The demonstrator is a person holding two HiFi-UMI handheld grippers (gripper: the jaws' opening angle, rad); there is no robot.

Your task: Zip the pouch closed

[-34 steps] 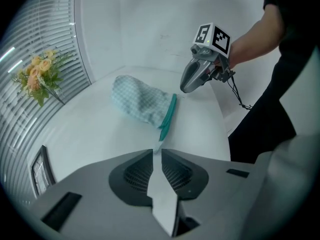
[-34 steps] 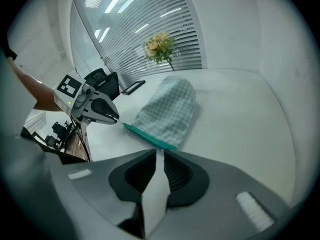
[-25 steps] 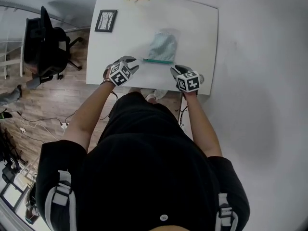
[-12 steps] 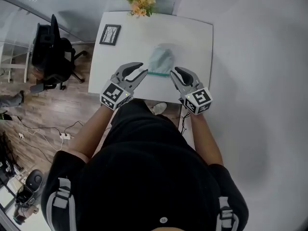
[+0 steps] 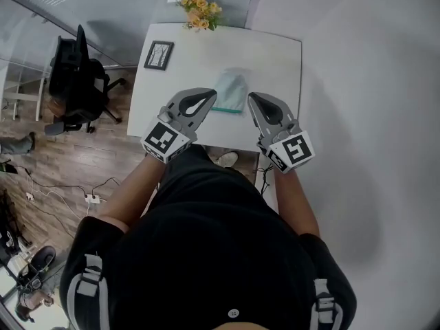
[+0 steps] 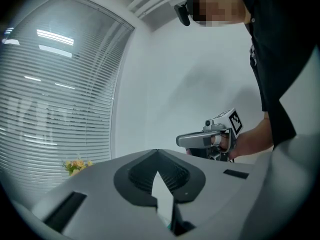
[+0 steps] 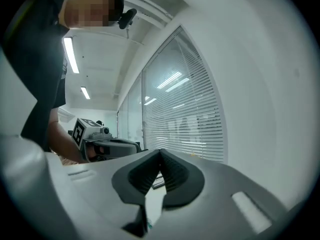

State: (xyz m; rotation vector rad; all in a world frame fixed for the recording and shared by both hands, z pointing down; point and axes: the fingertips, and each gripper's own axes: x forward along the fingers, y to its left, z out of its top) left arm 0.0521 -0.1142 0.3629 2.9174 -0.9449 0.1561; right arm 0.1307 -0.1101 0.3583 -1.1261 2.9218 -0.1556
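Note:
The pale blue-green pouch [image 5: 231, 89] lies flat on the white table [image 5: 275, 57], its green zipper edge [image 5: 226, 110] facing me. Both grippers are held up in the air well above the table's near edge, pointing level and away from me. The left gripper [image 5: 210, 101] is shut, pads together, with nothing between them. The right gripper [image 5: 252, 99] is likewise shut and empty. Neither touches the pouch. The left gripper view shows its closed pads [image 6: 145, 176] and the right gripper [image 6: 207, 140] alongside. The right gripper view shows the left gripper [image 7: 107, 145] beside its own shut jaws.
A framed picture [image 5: 159, 54] lies at the table's left side and a bunch of yellow flowers [image 5: 199, 9] at its far edge. A black office chair [image 5: 74, 81] stands left of the table on the wood floor. A white wall runs along the right; window blinds [image 6: 55, 109] lie ahead.
Both grippers rose from the table's near edge to high above it, tilted up to level, and their jaws went from partly open to shut. The pouch stayed put.

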